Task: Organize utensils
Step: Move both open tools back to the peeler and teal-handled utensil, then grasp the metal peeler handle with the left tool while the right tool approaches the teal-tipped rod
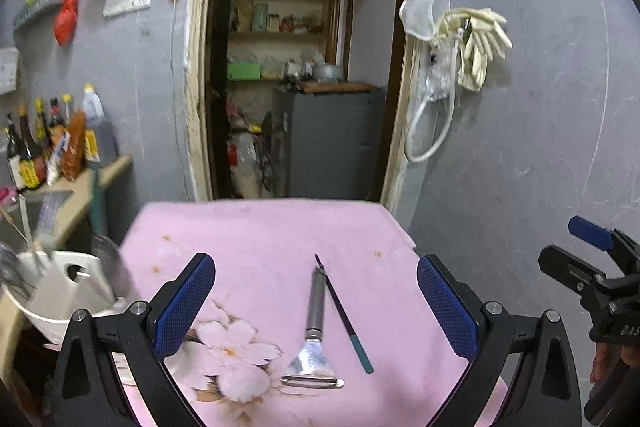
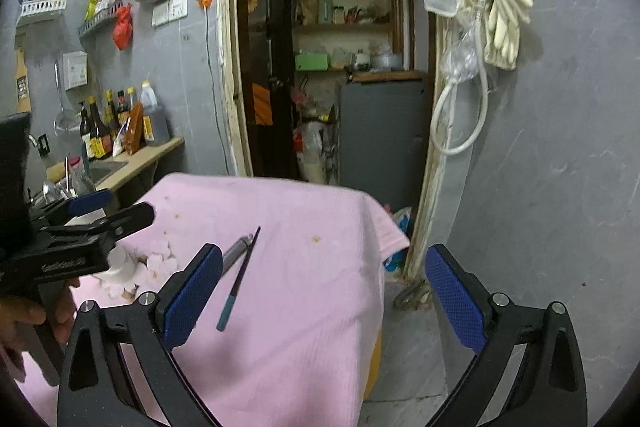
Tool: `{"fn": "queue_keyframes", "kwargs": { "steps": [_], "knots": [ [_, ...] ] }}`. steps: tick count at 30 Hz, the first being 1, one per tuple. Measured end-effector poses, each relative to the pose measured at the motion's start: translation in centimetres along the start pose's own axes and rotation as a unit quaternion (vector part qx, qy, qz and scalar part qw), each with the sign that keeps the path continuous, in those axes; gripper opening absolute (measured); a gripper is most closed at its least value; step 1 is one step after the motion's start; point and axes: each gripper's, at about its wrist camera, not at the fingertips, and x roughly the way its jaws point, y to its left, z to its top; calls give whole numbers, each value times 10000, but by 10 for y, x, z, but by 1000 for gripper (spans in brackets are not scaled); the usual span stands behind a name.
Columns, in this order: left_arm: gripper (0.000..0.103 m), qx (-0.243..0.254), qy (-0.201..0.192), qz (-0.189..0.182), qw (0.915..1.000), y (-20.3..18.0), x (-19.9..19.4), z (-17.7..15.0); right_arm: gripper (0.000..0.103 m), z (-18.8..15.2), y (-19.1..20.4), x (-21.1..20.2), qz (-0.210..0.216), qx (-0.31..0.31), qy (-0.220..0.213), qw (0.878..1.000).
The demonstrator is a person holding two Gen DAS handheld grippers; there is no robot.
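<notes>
A steel peeler (image 1: pixel 314 339) lies on the pink cloth (image 1: pixel 260 227), blade end toward me. Beside it on the right lies a thin dark stick with a teal handle (image 1: pixel 348 323). My left gripper (image 1: pixel 316 307) hovers over both, jaws wide, nothing between the blue pads (image 1: pixel 184 307). In the right wrist view the teal-handled stick (image 2: pixel 236 283) and the peeler's handle (image 2: pixel 236 251) lie just left of my right gripper (image 2: pixel 324 299), which is open and empty over the cloth's right edge. The left gripper (image 2: pixel 92 223) shows at the left there, and the right gripper (image 1: pixel 576 251) at the right edge of the left view.
A white holder (image 1: pixel 60 291) with several utensils stands left of the cloth. Sauce bottles (image 1: pixel 48 143) line a counter at the far left. A doorway (image 1: pixel 304 67) opens behind the table. Gloves and a hose (image 1: pixel 468 47) hang on the grey wall. Bare floor (image 2: pixel 416 347) lies right of the table.
</notes>
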Motion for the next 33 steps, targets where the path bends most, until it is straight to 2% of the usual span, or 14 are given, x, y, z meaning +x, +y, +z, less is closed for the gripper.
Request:
{"fn": "queue_keyframes", "kwargs": {
  "steps": [4,7,11,14,20,25,33],
  "knots": [
    [91,-25,259,-21,9997,1,28,-6,89,-10,-1,22,138,-25,187,9997],
    [83,-54,471,-67,9989,6,50,-10,78,-17,2,44,309,-27,360,9989],
    [66,-148,848,-243,9960,16,80,-15,59,-26,10,71,493,-43,549,9973],
    [57,-213,1128,-426,9925,23,103,-21,52,-30,17,88,593,-65,666,9960],
    [47,-190,1531,-681,9857,27,140,-30,45,-37,26,113,696,-90,852,9939],
    [42,-102,1785,-811,9805,24,162,-35,45,-39,32,123,752,-123,950,9926],
    [29,44,2085,-833,9745,25,183,-41,45,-43,43,142,874,-154,1119,9897]
  ]
}}
